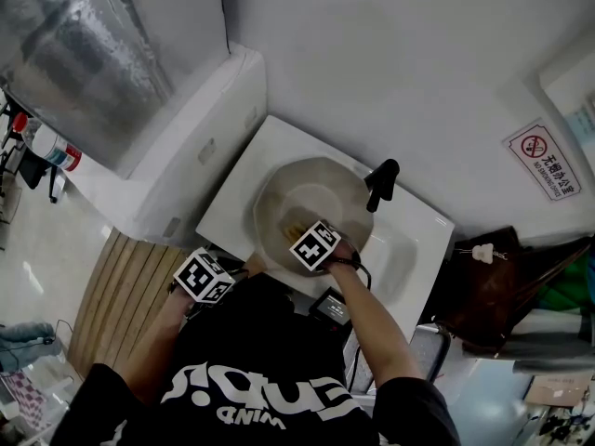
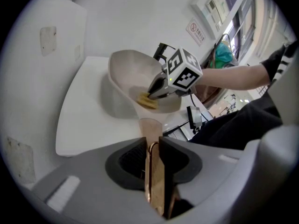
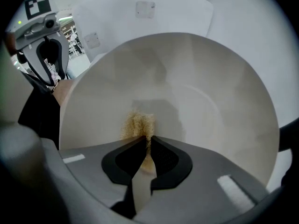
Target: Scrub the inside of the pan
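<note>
Slats (image 1: 121, 295) of wood lie at the far left of the head view, beside the white counter (image 1: 232, 203); the left gripper (image 2: 152, 146) comes next, low at the counter's near edge; its fingers (image 2: 175, 160) are clamped on the copper-toned handle (image 2: 150, 125), which stands edge-on between them and runs forward out of the grip to the pan (image 1: 311, 189); the pan is pale inside and sits mid-counter, tilted with its opening toward the person; whether its base touches the counter cannot be told; the right gripper (image 3: 147, 141) points steeply down into the pan; its fingers (image 3: 168, 160) are nearly together, pinching a yellow scrubber (image 3: 138, 124); the scrubber's frayed end lies against the pan's inner wall, low on the near side, just ahead of the fingertips; a black tap (image 1: 381, 182) stands just right of the pan's rim; a red-and-white sign (image 1: 544, 161) hangs on the wall at far right.
</note>
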A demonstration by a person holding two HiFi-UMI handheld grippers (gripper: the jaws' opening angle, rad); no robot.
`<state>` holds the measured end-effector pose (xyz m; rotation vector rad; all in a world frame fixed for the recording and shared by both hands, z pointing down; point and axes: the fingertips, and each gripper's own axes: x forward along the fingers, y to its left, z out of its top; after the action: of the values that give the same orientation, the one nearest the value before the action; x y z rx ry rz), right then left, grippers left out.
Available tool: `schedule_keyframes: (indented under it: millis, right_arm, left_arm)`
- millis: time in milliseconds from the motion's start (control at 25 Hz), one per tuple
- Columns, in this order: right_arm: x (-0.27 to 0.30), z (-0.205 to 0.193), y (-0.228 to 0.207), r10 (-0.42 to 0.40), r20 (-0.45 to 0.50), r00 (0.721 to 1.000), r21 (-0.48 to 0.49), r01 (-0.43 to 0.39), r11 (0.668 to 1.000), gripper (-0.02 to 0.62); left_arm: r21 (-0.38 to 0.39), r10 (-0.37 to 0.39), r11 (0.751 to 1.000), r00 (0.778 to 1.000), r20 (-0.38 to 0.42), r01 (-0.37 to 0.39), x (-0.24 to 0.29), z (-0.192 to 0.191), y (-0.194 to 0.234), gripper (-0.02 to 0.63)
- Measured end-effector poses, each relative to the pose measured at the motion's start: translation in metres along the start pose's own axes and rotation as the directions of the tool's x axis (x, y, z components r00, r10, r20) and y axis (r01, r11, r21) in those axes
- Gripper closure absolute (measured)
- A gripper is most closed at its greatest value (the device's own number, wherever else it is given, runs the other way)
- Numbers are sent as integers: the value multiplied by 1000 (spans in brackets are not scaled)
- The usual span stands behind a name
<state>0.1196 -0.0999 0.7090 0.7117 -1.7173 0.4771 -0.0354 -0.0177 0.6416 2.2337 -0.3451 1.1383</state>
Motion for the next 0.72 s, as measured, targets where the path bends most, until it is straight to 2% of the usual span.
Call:
schedule_keyframes:
  millis: [320,440,520,720]
  right_arm:
    - [0,0,0,-2,2,1000,0,2,1000,555]
    - [0,1,0,-1,-1,1000,-1,1,1000,555]
    - [0,1,0,1,-2,1000,-4,-1,1000,555]
    - [-1,2,0,-1,1,1000,-5,1,1000,555]
  left_arm:
    - [10,11,1000,1000,-6,-11,-2,0,0,532]
    - [15,26,1000,1000,-3,-26,-5,1,3,560]
    - [10,46,999,999,10,-46,-8,3,6,606]
    - [14,55,998,997,53,-55,-20,15,5,609]
